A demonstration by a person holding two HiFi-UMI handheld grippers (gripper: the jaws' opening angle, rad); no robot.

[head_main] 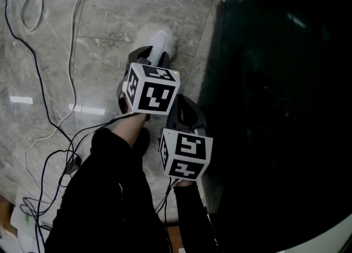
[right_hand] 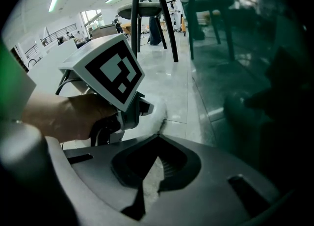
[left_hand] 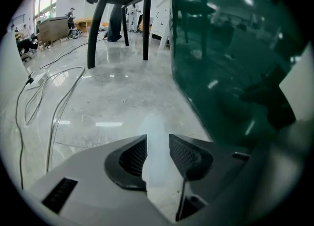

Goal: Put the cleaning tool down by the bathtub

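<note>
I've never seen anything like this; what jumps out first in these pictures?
The black-and-white patterned cube on the left gripper and its twin on the right gripper, both over a grey marble floor. Right beside them stands the dark green bathtub. A white cleaning tool sits between the left gripper's parted jaws.

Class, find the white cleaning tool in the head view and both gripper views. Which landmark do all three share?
Head view: white cleaning tool, upper centre.
Left gripper view: tool lower centre, between the jaws.
Right gripper view: tool centre, just above the jaws.
Shared: dark green bathtub wall at right.
</note>
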